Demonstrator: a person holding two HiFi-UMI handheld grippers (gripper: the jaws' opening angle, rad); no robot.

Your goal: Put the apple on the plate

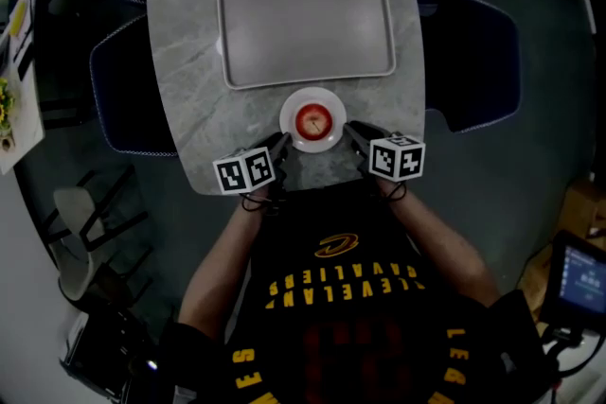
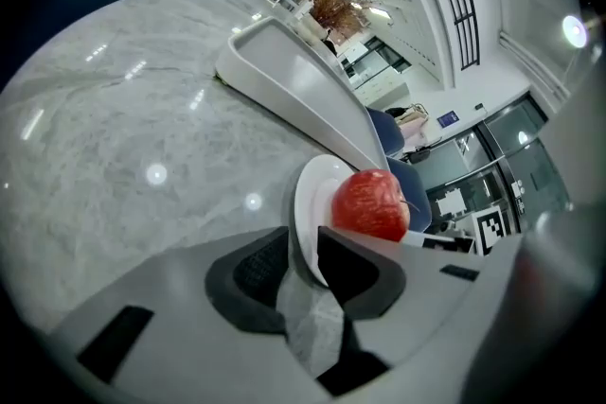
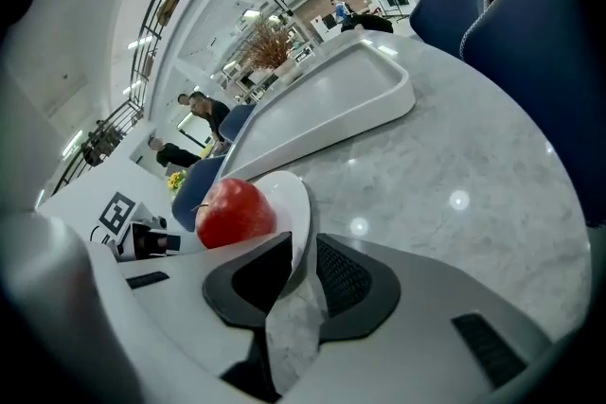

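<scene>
A red apple point(image 1: 313, 120) rests in the middle of a small white plate point(image 1: 330, 139) near the marble table's front edge. My left gripper point(image 1: 282, 145) grips the plate's left rim and my right gripper point(image 1: 352, 133) its right rim. In the left gripper view the plate point(image 2: 312, 189) stands edge-on between the dark pads, with the apple point(image 2: 371, 203) just beyond the left gripper point(image 2: 303, 253). The right gripper view mirrors this: the plate point(image 3: 289, 196) is held in the right gripper point(image 3: 303, 255), and the apple point(image 3: 234, 211) sits on it.
A large empty grey tray point(image 1: 305, 28) lies on the table point(image 1: 189, 90) just behind the plate. Dark blue chairs stand at the left point(image 1: 123, 80) and right point(image 1: 483, 61) of the table. People stand far off in the hall point(image 3: 194, 109).
</scene>
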